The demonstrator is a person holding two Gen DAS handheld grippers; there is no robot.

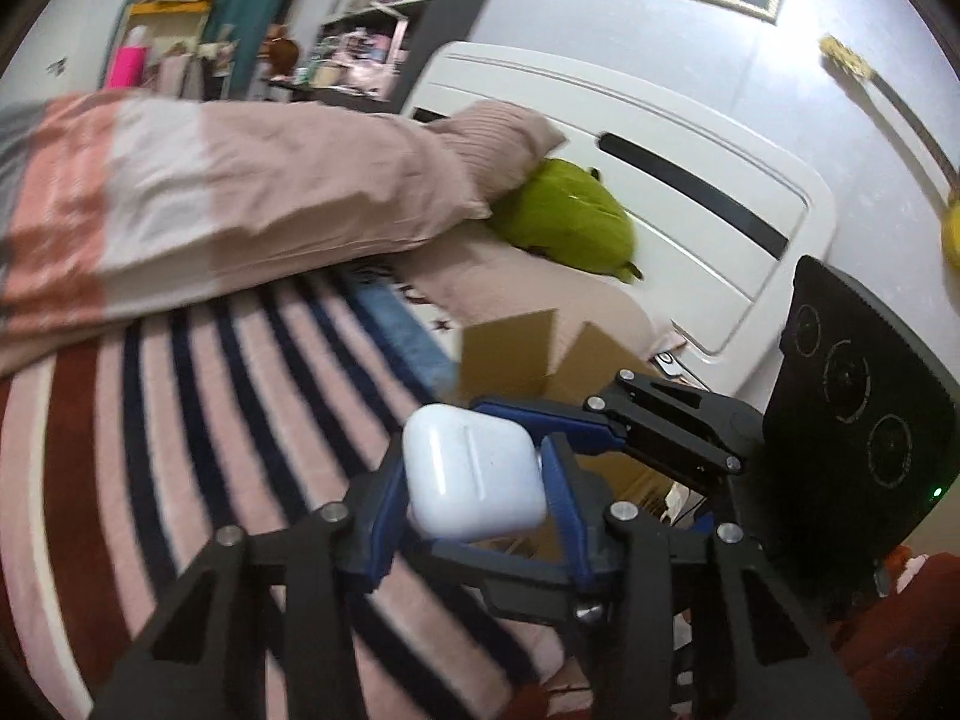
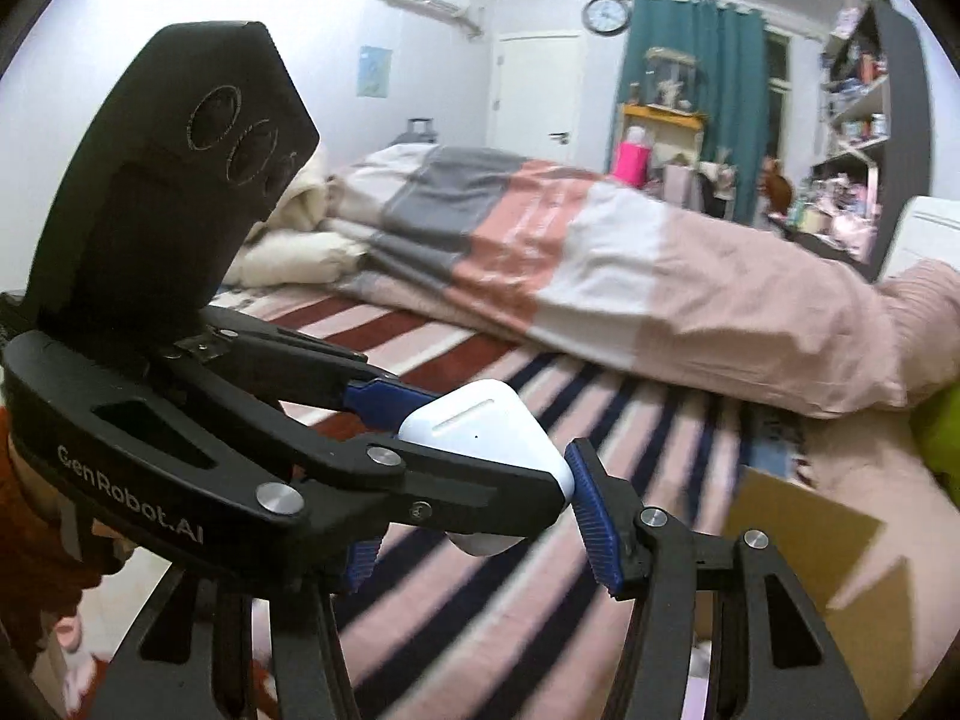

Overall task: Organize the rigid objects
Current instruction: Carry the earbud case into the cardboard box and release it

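- Now the case [image 1: 474, 480] is up off the bed, pinched between the blue pads of the left gripper [image 1: 474, 474].
- Our right gripper [image 2: 477, 534] is spread around the same case, with one pad at its corner and no squeeze visible.
- We judge this to be a handover. We should close the right squarely on the flat faces and loosen the left only once the case sits firm, since the smooth shell may slip.
- An open box [image 1: 510, 354] sits just beyond the case, to the right, and looks like the likely drop spot; we should mind its raised flaps.
- To the left, the blanket [image 1: 210, 420] gives us open room.
- The duvet [image 1: 240, 192] lies far left and the headboard [image 1: 690, 198] far right, both well apart from us.
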